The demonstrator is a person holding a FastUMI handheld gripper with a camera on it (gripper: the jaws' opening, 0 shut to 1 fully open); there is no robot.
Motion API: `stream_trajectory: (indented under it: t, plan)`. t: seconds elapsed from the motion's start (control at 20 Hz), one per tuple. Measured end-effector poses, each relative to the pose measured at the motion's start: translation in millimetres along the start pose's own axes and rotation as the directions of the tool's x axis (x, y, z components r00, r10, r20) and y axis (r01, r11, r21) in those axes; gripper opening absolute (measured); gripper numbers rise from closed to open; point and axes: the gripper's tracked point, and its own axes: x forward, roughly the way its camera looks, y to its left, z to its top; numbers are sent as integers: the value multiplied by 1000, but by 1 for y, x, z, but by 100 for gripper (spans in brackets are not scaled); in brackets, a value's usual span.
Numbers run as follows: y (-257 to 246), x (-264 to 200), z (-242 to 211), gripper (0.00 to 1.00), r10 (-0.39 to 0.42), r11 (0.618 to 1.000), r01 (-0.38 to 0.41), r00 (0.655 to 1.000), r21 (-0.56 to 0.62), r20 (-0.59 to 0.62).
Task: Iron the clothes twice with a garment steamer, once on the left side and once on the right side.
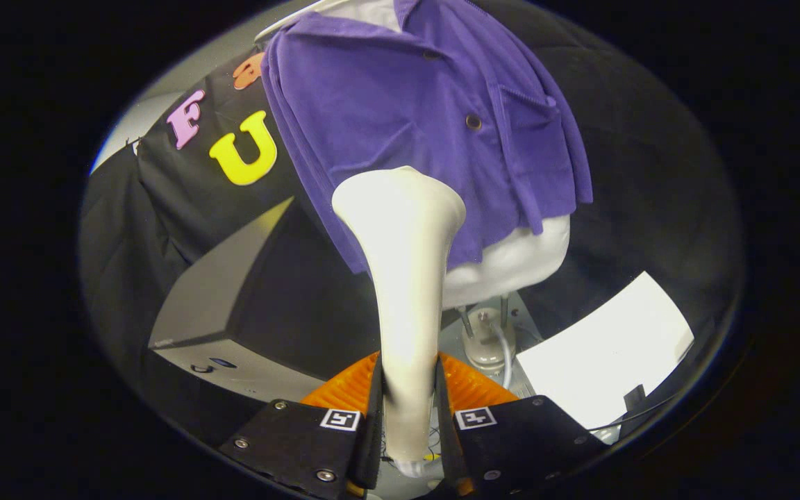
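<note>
A cream garment steamer stands up between my fingers, its handle pinched by both and its wide head reaching up to the lower hem area of the shirt. My gripper is shut on that handle. Beyond the steamer head hangs a purple button-up shirt with a chest pocket, worn by a white torso form on a stand. The steamer head overlaps the shirt's lower left part; I cannot tell whether it touches the fabric.
A grey box-shaped unit with a dark side sits left of the steamer. A white sheet lies to the right on the table. The form's stand base with a thin cable rises just beyond the fingers.
</note>
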Motion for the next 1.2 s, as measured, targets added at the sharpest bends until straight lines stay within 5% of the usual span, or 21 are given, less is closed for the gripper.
stream_trajectory:
  t: [0.25,0.6,0.9,1.05,1.2]
  plan:
    - [13,-73,97,35,30,999,-23,974,-35,223]
    - [16,-135,219,35,36,999,-47,870,10,492]
    - [2,-126,288,34,-33,997,-23,776,80,630]
    - [-16,-102,313,35,-97,995,80,754,56,650]
    - [-15,-76,329,34,-110,994,87,756,66,645]
